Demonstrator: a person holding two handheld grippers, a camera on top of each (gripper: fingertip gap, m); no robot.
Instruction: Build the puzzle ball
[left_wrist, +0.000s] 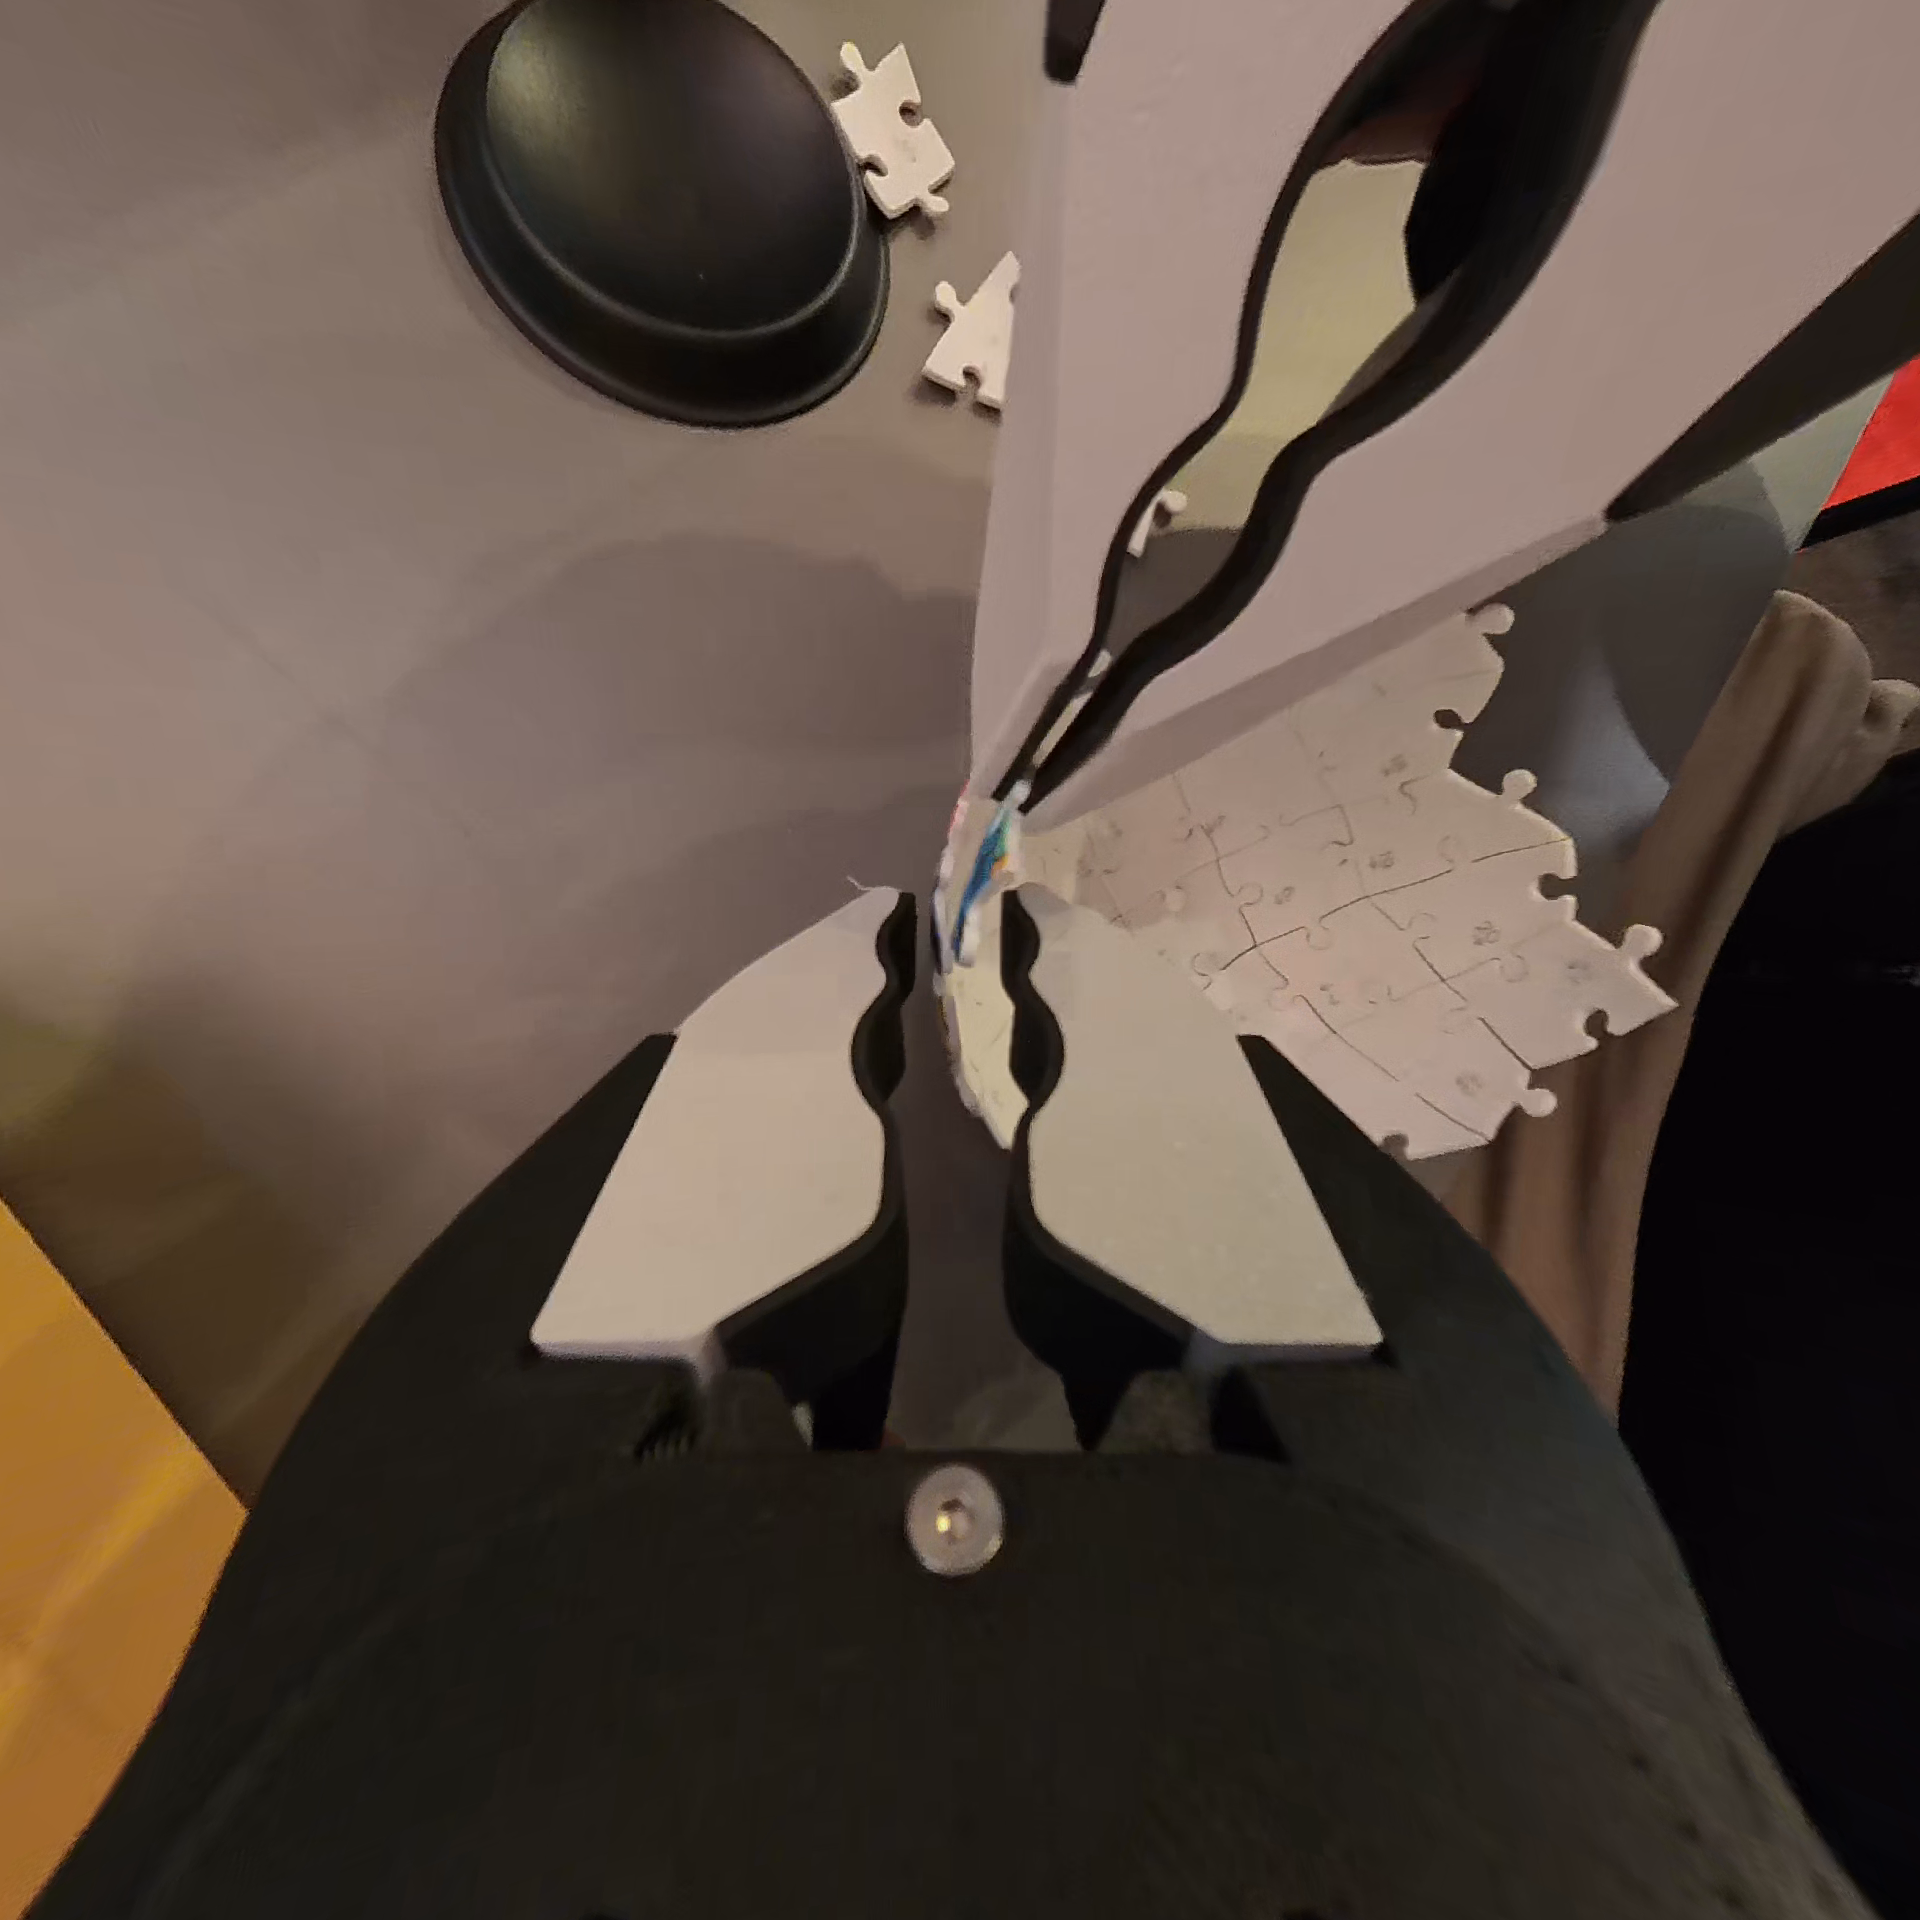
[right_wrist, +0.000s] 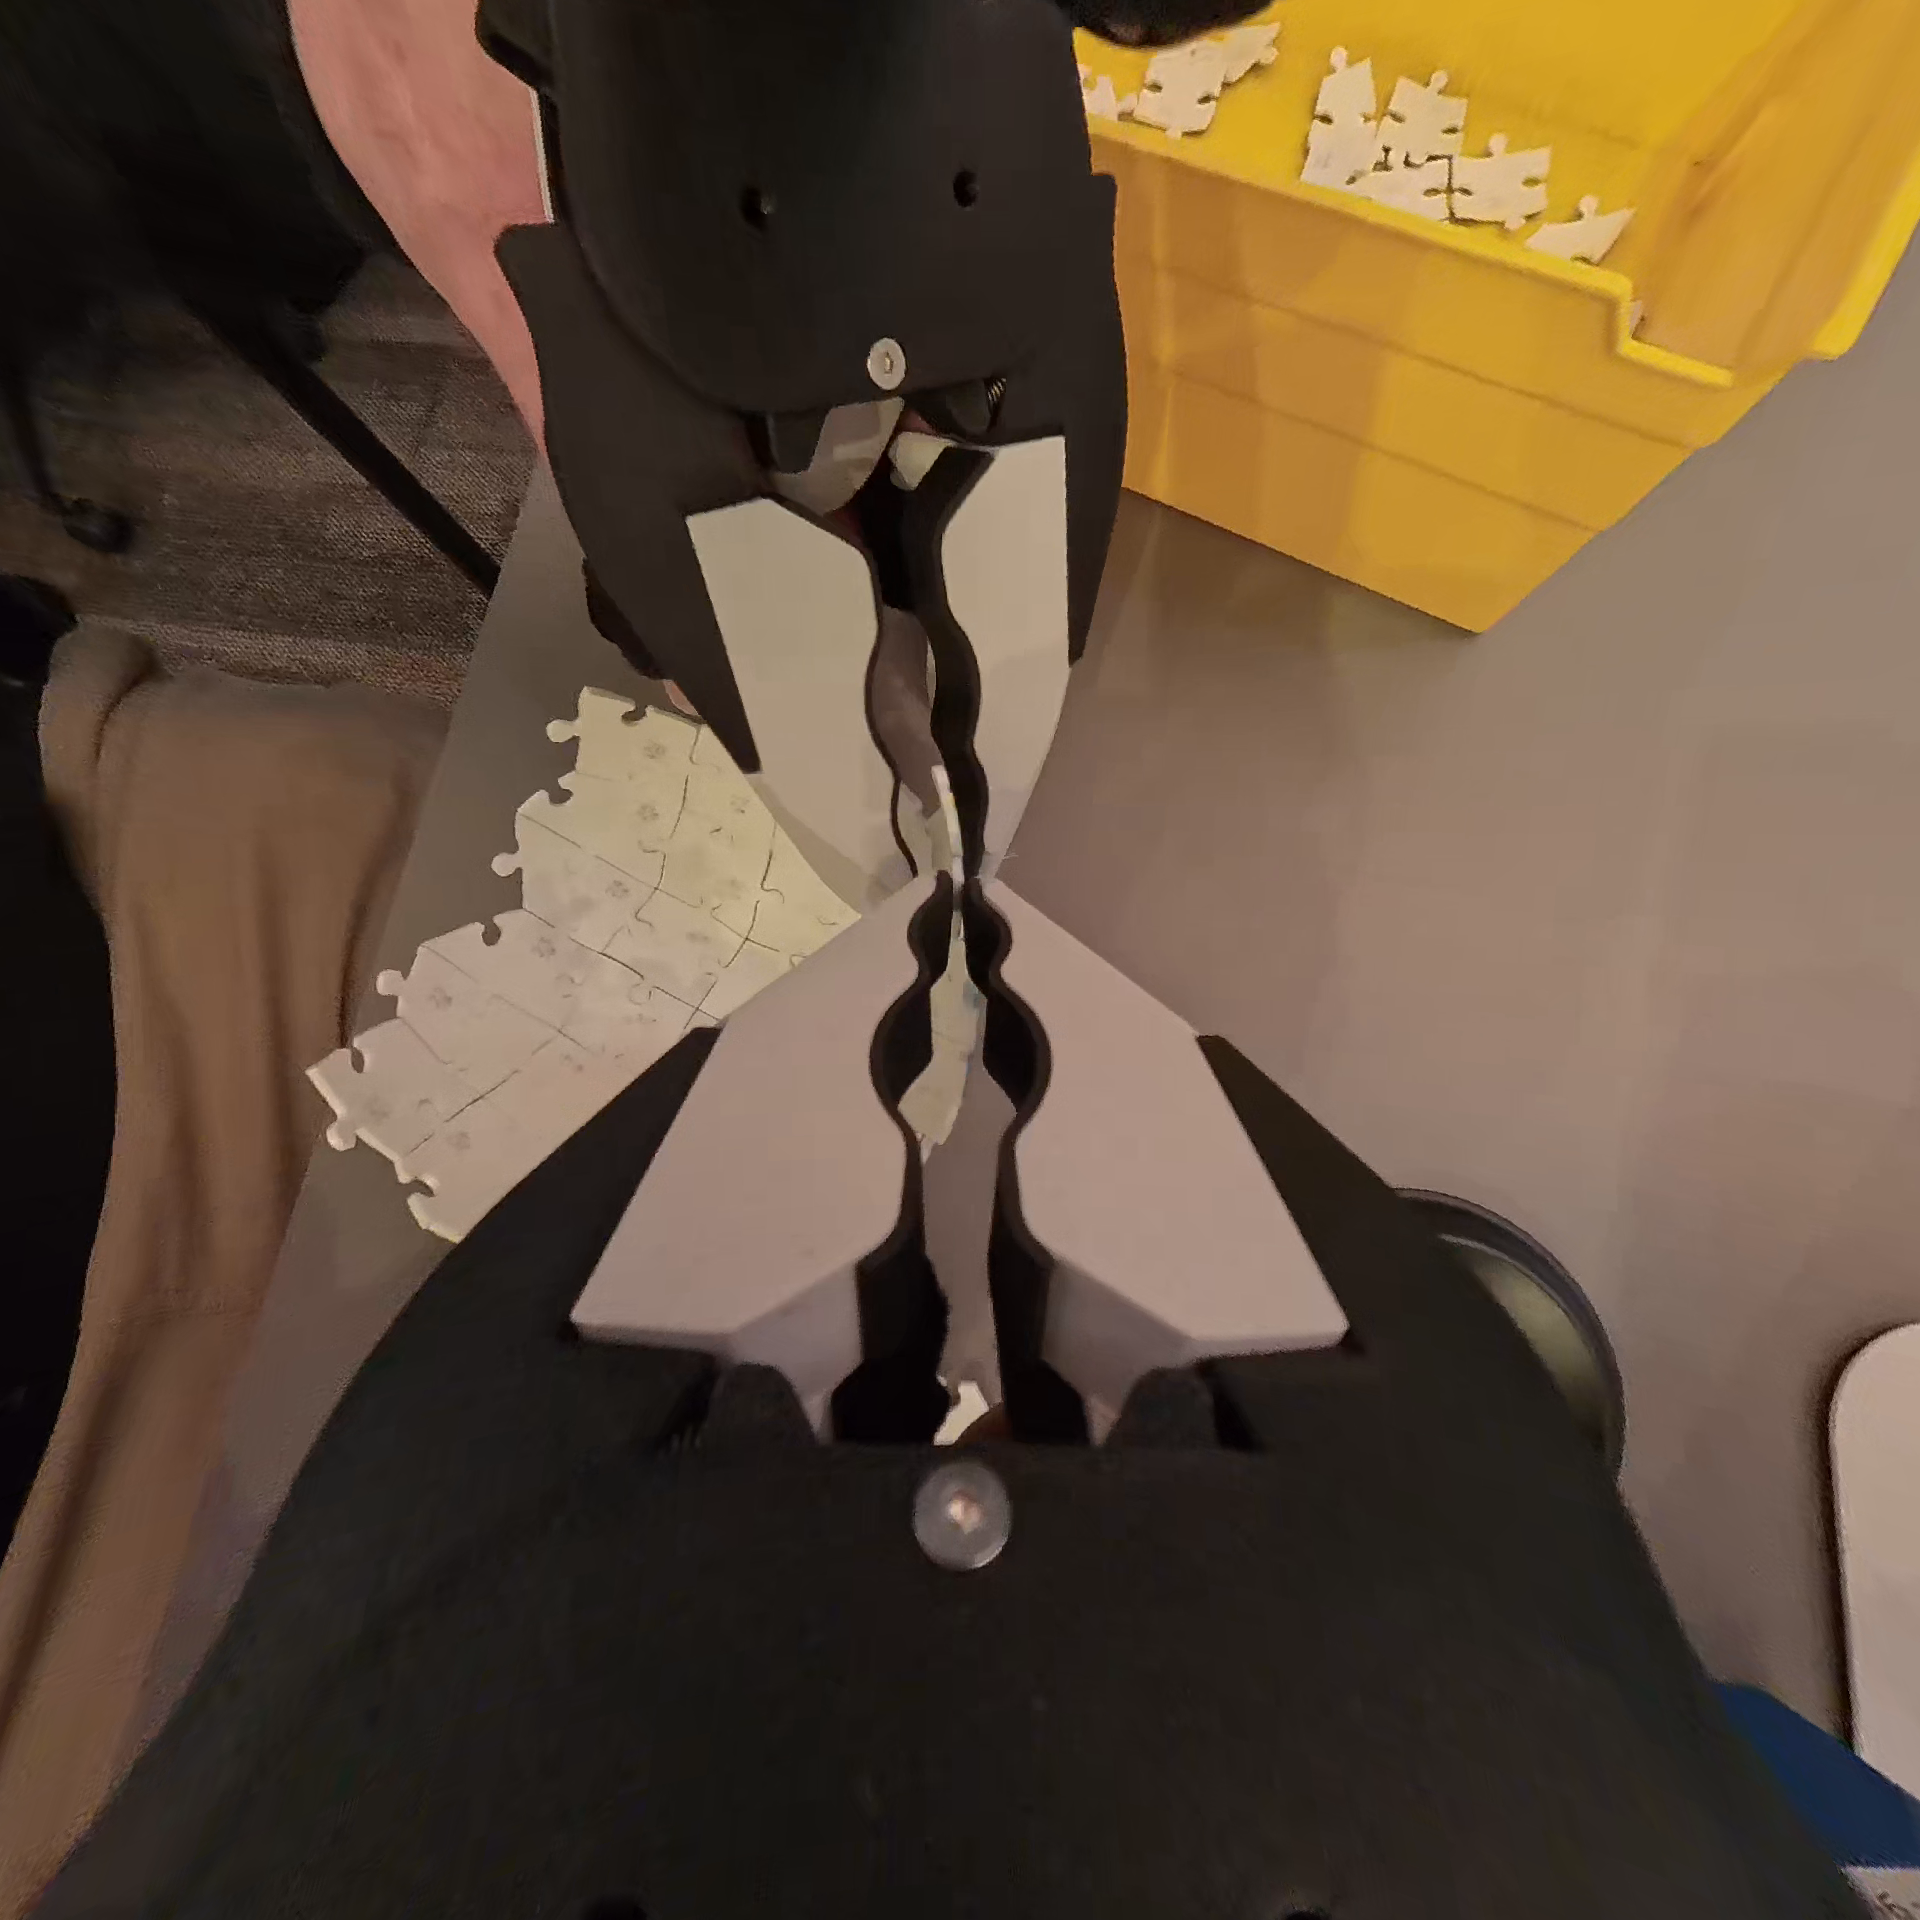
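Left gripper (left_wrist: 954, 914): matte black body, pale grey fingers (left_wrist: 769, 1122) with wavy black rubber inner edges; at centre of the left wrist view its tips pinch the rim of the assembled puzzle section (left_wrist: 1382, 914).
Right gripper (right_wrist: 956, 904): same build; at centre of the right wrist view its fingers press together on a single curved puzzle piece (right_wrist: 945, 1039), which shows in the wavy gap between them.
Assembled puzzle section: curved white sheet of interlocked pieces, blank side up, knobbed edges; right of centre in the left view, left of centre in the right view. Whether it rests on the table cannot be told.
Contact: both grippers' tips meet at the section's rim.
Table (left_wrist: 416, 727): smooth matte grey.
Black dome stand (left_wrist: 665, 197): glossy, round, upper left.
Loose pieces (left_wrist: 899, 130): white, flat on the table beside the dome.
Yellow bin (right_wrist: 1455, 343): hard plastic, upper right, holding more white pieces (right_wrist: 1423, 156).
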